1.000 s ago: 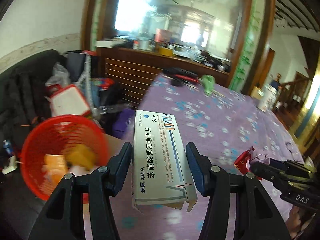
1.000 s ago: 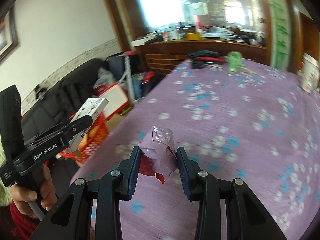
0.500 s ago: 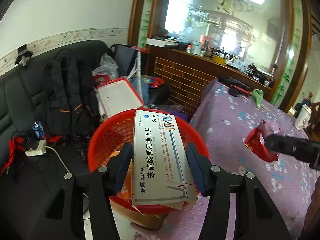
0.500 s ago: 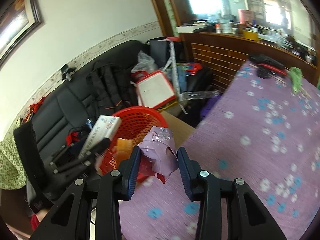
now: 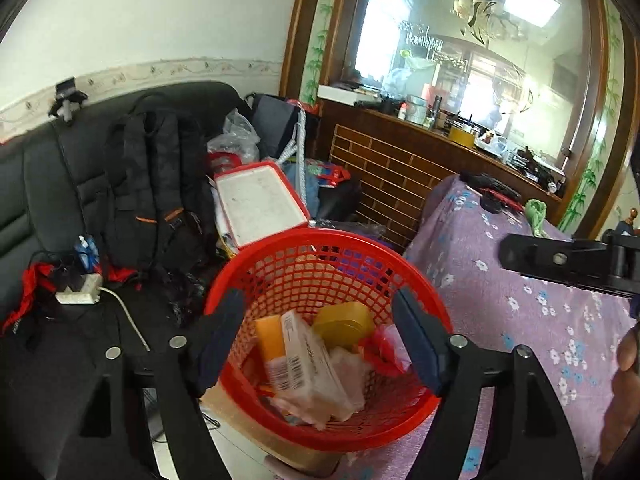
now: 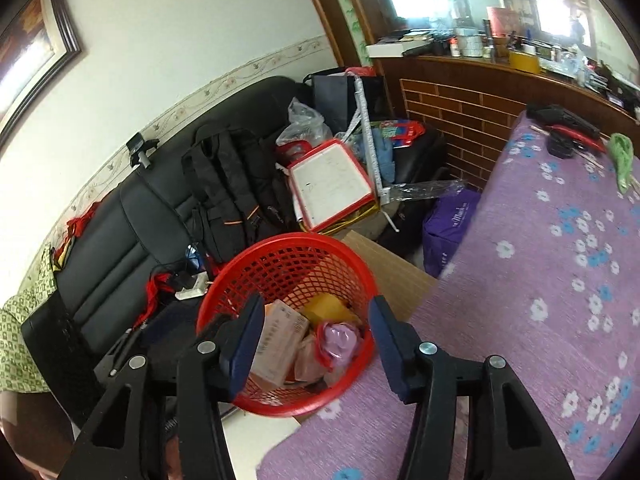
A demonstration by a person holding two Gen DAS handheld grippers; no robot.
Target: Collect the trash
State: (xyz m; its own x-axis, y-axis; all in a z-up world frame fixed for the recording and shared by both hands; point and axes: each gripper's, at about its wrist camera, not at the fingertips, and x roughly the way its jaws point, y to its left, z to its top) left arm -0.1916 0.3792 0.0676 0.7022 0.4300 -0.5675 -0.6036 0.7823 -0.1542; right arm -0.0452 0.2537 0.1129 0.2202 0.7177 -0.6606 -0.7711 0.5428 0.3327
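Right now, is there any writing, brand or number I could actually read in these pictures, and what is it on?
None reads clearly.
Medicine box in the red basket: barcode and print, too blurred.
Same box, right wrist view: characters, too blurred.
Purple bag beside the table: script logo, too small.
Etched writing on the glass partition: unreadable.

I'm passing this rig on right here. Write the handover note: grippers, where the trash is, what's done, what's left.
Left gripper: jaws opening, nothing between the fingers, over the red basket.
Right gripper: jaws opening, empty, also over the basket.
Done: the white medicine box and the pink-and-red wrapper lie in the basket with other trash.
Left: check the purple floral tablecloth; only a green item and dark tools show at its far end.
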